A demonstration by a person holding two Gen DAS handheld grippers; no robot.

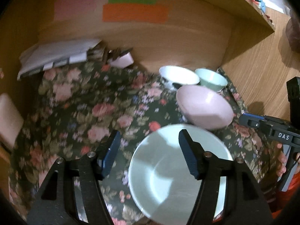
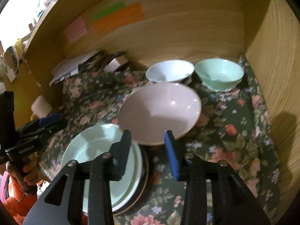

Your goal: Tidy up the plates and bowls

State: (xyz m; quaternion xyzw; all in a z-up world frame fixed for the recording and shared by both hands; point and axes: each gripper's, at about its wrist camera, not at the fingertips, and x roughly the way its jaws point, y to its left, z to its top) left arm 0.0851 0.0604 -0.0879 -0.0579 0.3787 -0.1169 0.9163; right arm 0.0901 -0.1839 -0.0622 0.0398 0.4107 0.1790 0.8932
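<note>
A pink bowl sits tilted on the floral cloth, just beyond my right gripper, which is open with its fingertips on either side of the bowl's near rim. The bowl also shows in the left wrist view. A stack of plates with a pale green one on top lies to the bowl's left. My left gripper is open and empty over the plate stack's left edge. A white bowl and a green bowl stand behind the pink bowl.
The floral cloth covers a wooden cubby floor, with wood walls behind and on the right. Papers and a small box lie at the back left. Coloured sticky notes are on the back wall.
</note>
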